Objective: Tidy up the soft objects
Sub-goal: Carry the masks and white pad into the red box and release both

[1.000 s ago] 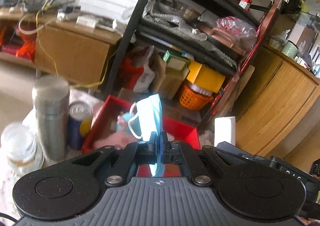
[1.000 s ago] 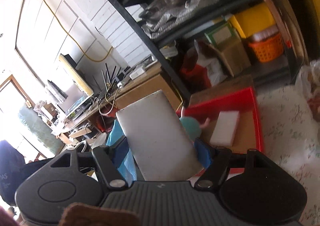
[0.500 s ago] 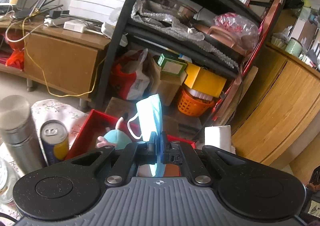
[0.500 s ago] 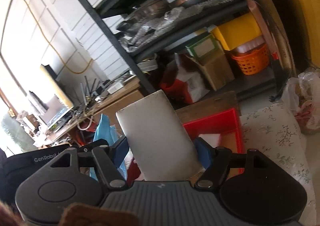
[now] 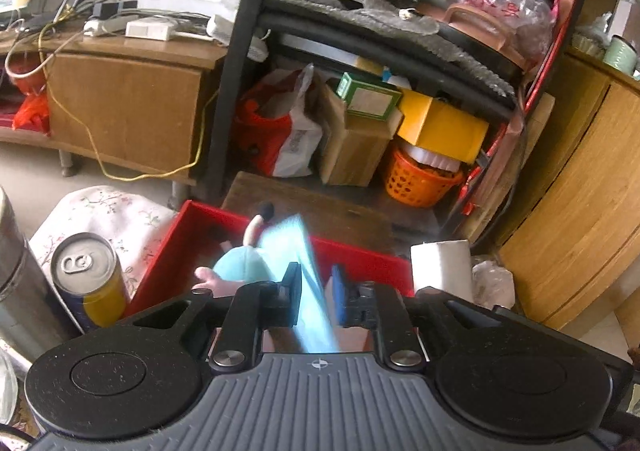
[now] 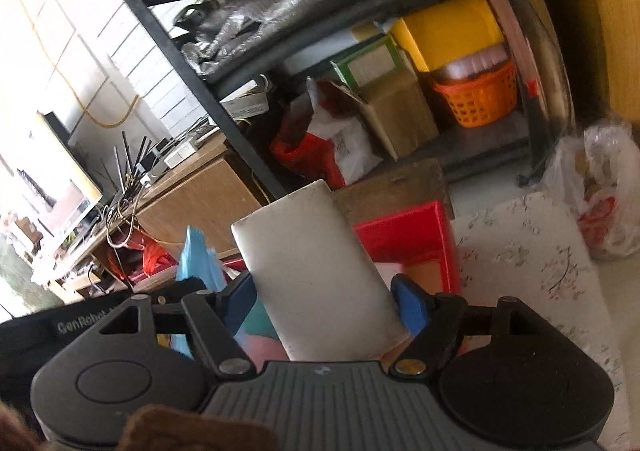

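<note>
Nearest, the left tongs (image 5: 314, 293) are opening, and the blue face mask (image 5: 308, 271) stands loose between their pads, blurred and tilting, its long axis rising from the tongs up and to the left, over the red tray (image 5: 360, 257). It looks to be thin, limp and very light, so it should flutter rather than drop straight; an edge pinch suits it best. The right tongs (image 6: 324, 297) are also opening, around a white sponge block (image 6: 310, 267) that looks light and springy, best held across its short sides. Its long axis points up and away, leaning left. Farther off, a soft toy (image 5: 240, 265) with a pale blue body already lies in the tray on the cloth-covered counter (image 6: 532, 251).
</note>
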Demonstrator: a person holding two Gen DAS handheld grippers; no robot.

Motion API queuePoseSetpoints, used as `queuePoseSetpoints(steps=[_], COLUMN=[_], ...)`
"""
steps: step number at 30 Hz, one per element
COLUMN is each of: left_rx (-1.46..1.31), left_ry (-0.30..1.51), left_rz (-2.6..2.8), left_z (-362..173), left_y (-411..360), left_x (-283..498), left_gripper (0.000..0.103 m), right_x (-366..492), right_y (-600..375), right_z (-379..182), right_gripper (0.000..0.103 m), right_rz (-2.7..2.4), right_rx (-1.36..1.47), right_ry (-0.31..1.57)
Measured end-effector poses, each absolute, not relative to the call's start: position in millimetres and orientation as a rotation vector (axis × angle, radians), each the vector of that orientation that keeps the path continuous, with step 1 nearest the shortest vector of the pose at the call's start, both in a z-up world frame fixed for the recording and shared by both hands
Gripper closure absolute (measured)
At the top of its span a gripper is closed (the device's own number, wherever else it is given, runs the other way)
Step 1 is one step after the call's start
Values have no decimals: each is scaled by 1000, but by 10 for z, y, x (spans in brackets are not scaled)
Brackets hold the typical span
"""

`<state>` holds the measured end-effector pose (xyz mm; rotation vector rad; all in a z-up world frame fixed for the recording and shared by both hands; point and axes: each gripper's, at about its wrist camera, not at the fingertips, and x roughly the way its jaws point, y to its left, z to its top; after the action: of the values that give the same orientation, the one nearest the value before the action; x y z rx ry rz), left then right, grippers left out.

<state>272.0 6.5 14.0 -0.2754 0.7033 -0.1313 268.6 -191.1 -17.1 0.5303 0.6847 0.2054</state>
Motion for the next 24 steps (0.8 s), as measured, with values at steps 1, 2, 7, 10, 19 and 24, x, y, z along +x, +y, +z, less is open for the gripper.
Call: queuePoseSetpoints(steps=[1,2,7,10,19,24], left_rx=[-275,-275,-277,-259,-226,-201], left_ry=[707,709,713,707,699,697], left_rz=[-131,-128,-128,-127,-116,-109], left_z=[135,134,183,222,291,305], left_y=[78,87,112,122,240,293], left_x=[2716,2714,2668,2601,2259,2054], left_gripper=[79,74,70,64,64,64], right_x=[2700,2710,2704,2689,2381,2164], right_y=[-1911,-1909,-1873,-1860,-1723,-1651], right_z=[-189,-201,-237,-227,-26,36], right_gripper=[54,54,49,48,48,48], right_rz=[212,212,200,191,204,219], right_rx=[535,538,516,506,449,412], right_ry=[693,698,718,716,682,675])
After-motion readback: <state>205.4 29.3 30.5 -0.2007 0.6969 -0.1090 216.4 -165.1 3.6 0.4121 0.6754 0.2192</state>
